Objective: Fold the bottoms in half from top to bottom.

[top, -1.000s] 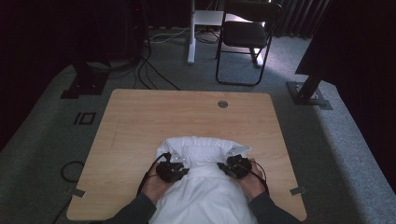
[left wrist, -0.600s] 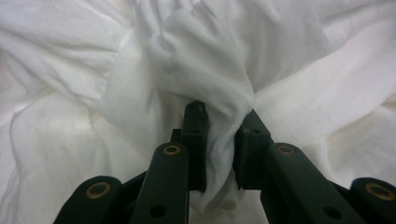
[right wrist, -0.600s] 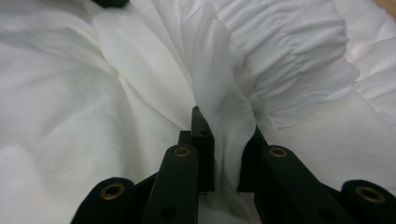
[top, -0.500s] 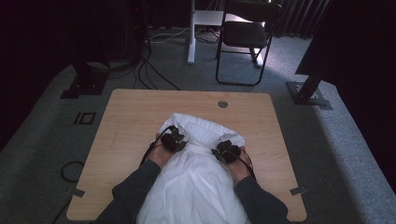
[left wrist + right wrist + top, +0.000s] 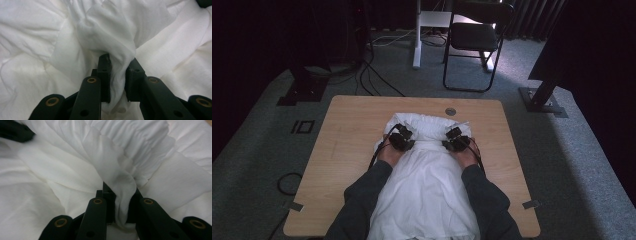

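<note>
While a white cloth (image 5: pixel 424 185) lay spread down the middle of the wooden worktop (image 5: pixel 347 130), its far edge was bunched into a ridge. At the left of that ridge, the left gripper (image 5: pixel 401 138) had its fingers (image 5: pixel 105 75) clamped on a fold; at the right, the right gripper (image 5: pixel 456 140) pinched another fold likewise.
</note>
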The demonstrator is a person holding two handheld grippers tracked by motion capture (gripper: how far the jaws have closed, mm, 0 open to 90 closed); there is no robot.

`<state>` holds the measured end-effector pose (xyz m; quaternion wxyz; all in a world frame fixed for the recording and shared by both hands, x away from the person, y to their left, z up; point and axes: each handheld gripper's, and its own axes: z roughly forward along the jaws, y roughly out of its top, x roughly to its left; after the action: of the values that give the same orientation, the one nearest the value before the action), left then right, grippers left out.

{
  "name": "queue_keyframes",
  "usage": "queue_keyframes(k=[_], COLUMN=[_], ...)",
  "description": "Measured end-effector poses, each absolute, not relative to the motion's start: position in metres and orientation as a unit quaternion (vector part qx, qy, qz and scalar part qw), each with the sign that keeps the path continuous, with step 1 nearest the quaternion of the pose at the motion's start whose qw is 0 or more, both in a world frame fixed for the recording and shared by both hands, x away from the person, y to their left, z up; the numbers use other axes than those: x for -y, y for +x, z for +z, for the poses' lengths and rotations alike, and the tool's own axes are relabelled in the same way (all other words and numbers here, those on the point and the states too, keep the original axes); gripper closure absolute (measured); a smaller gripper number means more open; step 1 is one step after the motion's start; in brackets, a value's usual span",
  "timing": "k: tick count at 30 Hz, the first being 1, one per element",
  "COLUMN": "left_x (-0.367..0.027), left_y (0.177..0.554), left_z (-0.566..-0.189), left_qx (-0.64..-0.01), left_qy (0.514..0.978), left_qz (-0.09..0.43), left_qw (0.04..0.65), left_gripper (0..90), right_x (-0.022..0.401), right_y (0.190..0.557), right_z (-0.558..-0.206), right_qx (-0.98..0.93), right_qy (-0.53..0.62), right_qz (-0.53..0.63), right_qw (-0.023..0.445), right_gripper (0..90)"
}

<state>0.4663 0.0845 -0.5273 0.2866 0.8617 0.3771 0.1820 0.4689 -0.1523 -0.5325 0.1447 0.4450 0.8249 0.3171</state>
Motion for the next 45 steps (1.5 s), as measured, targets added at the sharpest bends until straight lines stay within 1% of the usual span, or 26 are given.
queue_keyframes(k=[3,8,9,10,12,13,14,15,16,17,21,23,25,26,27,29,30,31,32,33,34,35,36,40,42,45], left_x=[-0.088,-0.098,-0.098,-0.100,-0.100,-0.100,-0.100,-0.100,-0.101,-0.102,-0.105,-0.109,-0.113,-0.118,-0.118,-0.120,-0.119,-0.119,-0.116,-0.116,-0.113,-0.113,-0.110,-0.116,-0.115,-0.118], left_y=[0.462,0.439,0.439,0.426,0.419,0.412,0.395,0.395,0.378,0.371,0.357,0.349,0.340,0.332,0.332,0.317,0.313,0.313,0.304,0.304,0.300,0.300,0.298,0.305,0.308,0.319], left_z=[-0.520,-0.458,-0.458,-0.432,-0.420,-0.407,-0.385,-0.385,-0.370,-0.366,-0.367,-0.375,-0.386,-0.403,-0.403,-0.437,-0.450,-0.450,-0.480,-0.480,-0.511,-0.511,-0.535,-0.546,-0.543,-0.539], left_qx=[-0.376,-0.360,-0.360,-0.339,-0.330,-0.318,-0.296,-0.296,-0.276,-0.268,-0.259,-0.261,-0.264,-0.264,-0.264,-0.271,-0.271,-0.271,-0.277,-0.277,-0.290,-0.290,-0.297,-0.299,-0.288,-0.288], left_qy=[0.857,0.820,0.820,0.810,0.804,0.802,0.795,0.795,0.790,0.790,0.798,0.801,0.807,0.817,0.817,0.834,0.844,0.844,0.858,0.858,0.870,0.870,0.879,0.877,0.888,0.894], left_qz=[0.180,0.207,0.207,0.222,0.227,0.233,0.248,0.248,0.256,0.258,0.248,0.231,0.213,0.185,0.185,0.139,0.127,0.127,0.095,0.095,0.059,0.059,0.041,0.027,0.058,0.104], left_qw=[0.303,0.395,0.395,0.424,0.439,0.448,0.468,0.468,0.483,0.487,0.485,0.487,0.484,0.478,0.478,0.459,0.446,0.446,0.422,0.422,0.394,0.394,0.370,0.374,0.354,0.326], left_gripper=[80.6,82.1,82.2,82.4,83.0,83.0,83.8,83.9,83.9,83.9,83.7,83.5,83.1,82.8,82.4,82.3,82.2,81.9,81.7,81.5,81.4,81.3,81.3,81.7,81.7,81.5], right_x=[0.160,0.167,0.167,0.173,0.180,0.180,0.186,0.186,0.191,0.193,0.196,0.196,0.195,0.194,0.194,0.192,0.192,0.191,0.190,0.190,0.189,0.189,0.189,0.187,0.184,0.173], right_y=[0.463,0.444,0.444,0.434,0.423,0.423,0.410,0.410,0.395,0.388,0.371,0.360,0.343,0.337,0.337,0.321,0.316,0.312,0.309,0.309,0.304,0.304,0.300,0.298,0.301,0.304], right_z=[-0.514,-0.465,-0.465,-0.442,-0.418,-0.418,-0.395,-0.395,-0.376,-0.370,-0.364,-0.369,-0.389,-0.398,-0.398,-0.428,-0.440,-0.452,-0.465,-0.465,-0.490,-0.490,-0.514,-0.544,-0.547,-0.545], right_qx=[-0.814,-0.802,-0.802,-0.791,-0.779,-0.779,-0.765,-0.765,-0.756,-0.755,-0.762,-0.766,-0.777,-0.782,-0.782,-0.797,-0.802,-0.809,-0.816,-0.816,-0.829,-0.829,-0.838,-0.851,-0.847,-0.849], right_qy=[0.440,0.407,0.407,0.395,0.383,0.383,0.370,0.370,0.354,0.346,0.329,0.327,0.323,0.321,0.321,0.325,0.328,0.331,0.335,0.335,0.344,0.344,0.355,0.369,0.376,0.377], right_qz=[0.351,0.392,0.392,0.416,0.441,0.441,0.467,0.467,0.486,0.492,0.493,0.493,0.488,0.484,0.484,0.468,0.462,0.450,0.439,0.439,0.416,0.416,0.397,0.361,0.367,0.360], right_qw=[0.143,0.193,0.193,0.212,0.230,0.230,0.245,0.245,0.259,0.262,0.261,0.251,0.232,0.226,0.226,0.201,0.189,0.183,0.171,0.171,0.146,0.146,0.119,0.097,0.086,0.091], right_gripper=[83.6,83.8,83.8,83.7,83.6,83.6,83.7,83.7,83.7,83.7,83.6,83.6,83.6,83.5,83.5,83.1,83.0,82.9,82.8,82.8,82.5,82.5,82.1,80.8,80.7,80.4])
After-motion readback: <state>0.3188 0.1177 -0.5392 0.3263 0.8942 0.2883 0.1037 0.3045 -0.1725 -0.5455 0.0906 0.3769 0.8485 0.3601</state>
